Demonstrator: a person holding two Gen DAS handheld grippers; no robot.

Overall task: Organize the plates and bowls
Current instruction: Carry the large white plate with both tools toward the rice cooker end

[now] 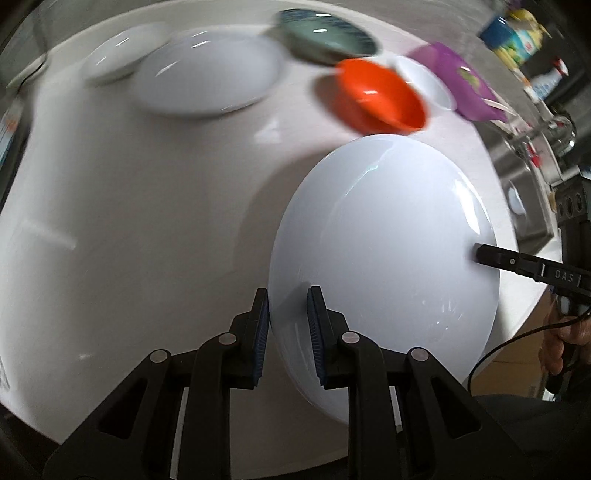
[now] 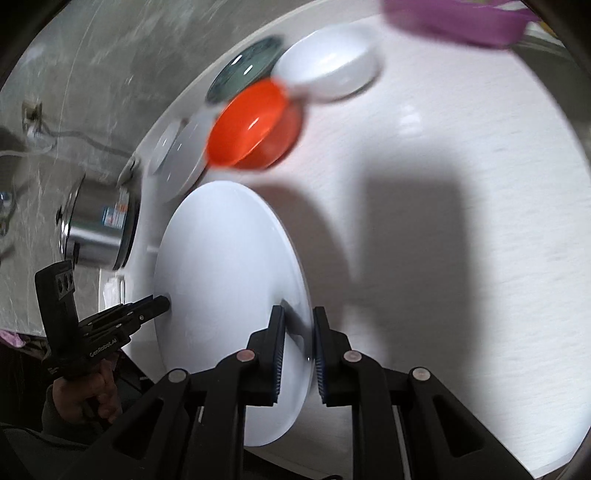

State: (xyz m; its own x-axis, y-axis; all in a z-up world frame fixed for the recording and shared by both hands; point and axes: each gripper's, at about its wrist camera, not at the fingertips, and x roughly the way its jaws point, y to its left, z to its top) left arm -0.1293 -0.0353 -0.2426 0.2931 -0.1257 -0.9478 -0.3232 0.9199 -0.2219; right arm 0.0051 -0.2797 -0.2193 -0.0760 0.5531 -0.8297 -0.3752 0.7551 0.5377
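- While both grippers grip the same large white plate (image 1: 384, 258) by opposite edges, it hangs tilted above the white round table (image 1: 129, 221).
- At the far left of the left wrist view, a small white dish (image 1: 118, 55) sits next to a wider white plate (image 1: 207, 74); both are blurred.
- Left gripper (image 1: 288, 325): its blue-padded fingers (image 1: 260, 332) sit on either side of the big plate's near rim, clamped on it.
- Beyond the held plate lie a dark green bowl (image 1: 328, 35), an orange bowl (image 1: 380, 96) and a white bowl (image 1: 424, 81) just beside it, then a purple item (image 1: 458, 81) I cannot identify.
- At the right edge of that view, the right gripper's tip meets the plate's far rim.
- In the right wrist view, a steel pot (image 2: 99, 229) stands at the left off the table's edge, and the left gripper pinches the plate's left rim.
- Right gripper (image 2: 298, 347): its fingers (image 2: 277, 350) straddle the plate's right rim, closed on it.
- Orange bowl and white bowl overlap in this view, just above the plate.
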